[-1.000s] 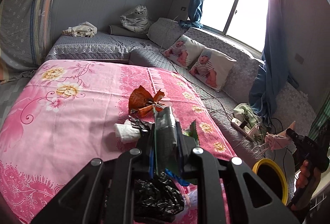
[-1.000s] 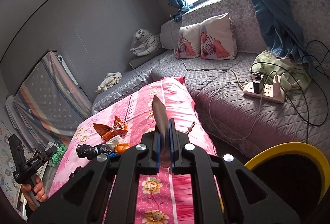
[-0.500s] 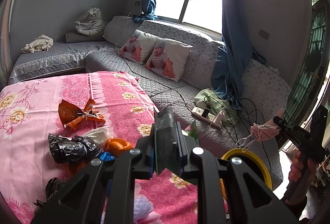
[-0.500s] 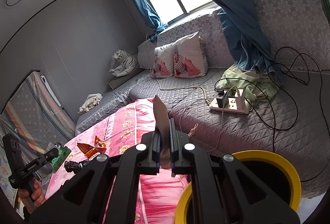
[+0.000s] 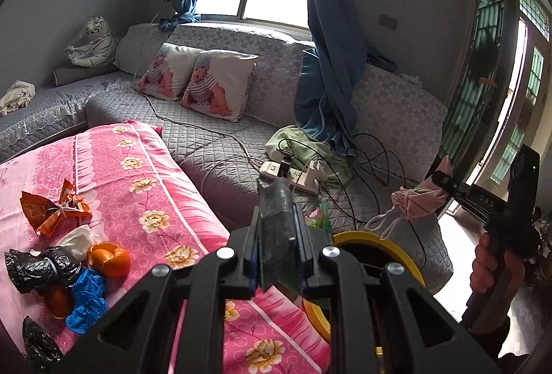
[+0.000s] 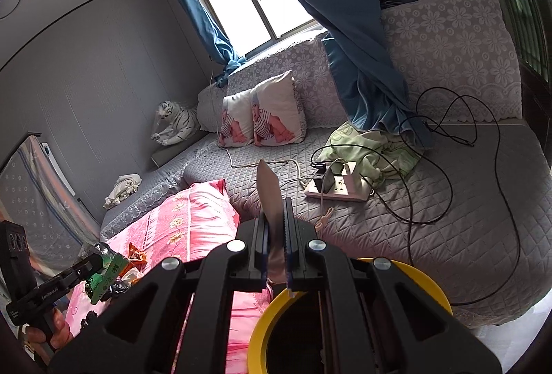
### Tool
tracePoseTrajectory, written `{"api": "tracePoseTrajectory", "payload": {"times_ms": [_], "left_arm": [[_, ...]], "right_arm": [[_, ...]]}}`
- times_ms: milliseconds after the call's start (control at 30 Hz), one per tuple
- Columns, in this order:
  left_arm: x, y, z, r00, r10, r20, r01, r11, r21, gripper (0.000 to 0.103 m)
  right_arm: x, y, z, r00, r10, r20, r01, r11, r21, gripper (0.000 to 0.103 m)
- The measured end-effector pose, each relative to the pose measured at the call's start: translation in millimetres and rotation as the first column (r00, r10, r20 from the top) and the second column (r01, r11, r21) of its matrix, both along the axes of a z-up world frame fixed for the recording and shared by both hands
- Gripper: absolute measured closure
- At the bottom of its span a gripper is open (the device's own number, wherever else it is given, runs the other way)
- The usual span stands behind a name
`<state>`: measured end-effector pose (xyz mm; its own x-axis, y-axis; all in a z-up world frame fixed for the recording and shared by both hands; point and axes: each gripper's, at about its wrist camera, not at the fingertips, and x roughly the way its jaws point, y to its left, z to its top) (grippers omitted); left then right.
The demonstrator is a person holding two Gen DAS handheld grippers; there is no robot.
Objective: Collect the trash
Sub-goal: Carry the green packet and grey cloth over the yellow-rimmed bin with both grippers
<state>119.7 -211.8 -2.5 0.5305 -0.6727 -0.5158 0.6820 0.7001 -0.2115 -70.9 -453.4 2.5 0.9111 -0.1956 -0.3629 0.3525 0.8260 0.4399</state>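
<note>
My left gripper (image 5: 276, 229) is shut on a green snack wrapper (image 5: 276, 201), which also shows in the right wrist view (image 6: 107, 270). My right gripper (image 6: 275, 229) is shut on a pink face mask (image 6: 269, 188), which shows dangling by its straps in the left wrist view (image 5: 417, 201). Both are held near a yellow-rimmed bin (image 5: 372, 238), also in the right wrist view (image 6: 262, 329), beside the pink table. On the pink cloth (image 5: 155, 174) lie an orange wrapper (image 5: 51, 208), orange peel (image 5: 108, 256), a white tissue (image 5: 77, 238), black bags (image 5: 34, 267) and a blue glove (image 5: 86, 298).
A grey quilted sofa (image 5: 214, 146) runs behind the table, with two baby-print pillows (image 5: 200, 81), a power strip (image 5: 293, 174) with tangled cables, a green cloth (image 6: 369, 146) and blue curtains (image 5: 331, 46). A door (image 5: 490, 63) stands at the right.
Both grippers have swung right, away from the trash pile toward the yellow bin, each still holding its item. The bin now fills more of both views.
</note>
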Motion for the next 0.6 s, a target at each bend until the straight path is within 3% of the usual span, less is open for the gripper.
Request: {"api": "tracePoseTrajectory", "payload": {"times_ms": [600], "left_arm": [[-21.4, -84.8, -4.1, 0.988, -0.152, 0.012, 0.151, 0.988, 0.025, 0.088]], "right_arm": [[-28.9, -27.9, -6.9, 0.994, -0.107, -0.006, 0.107, 0.994, 0.004, 0.097]]}}
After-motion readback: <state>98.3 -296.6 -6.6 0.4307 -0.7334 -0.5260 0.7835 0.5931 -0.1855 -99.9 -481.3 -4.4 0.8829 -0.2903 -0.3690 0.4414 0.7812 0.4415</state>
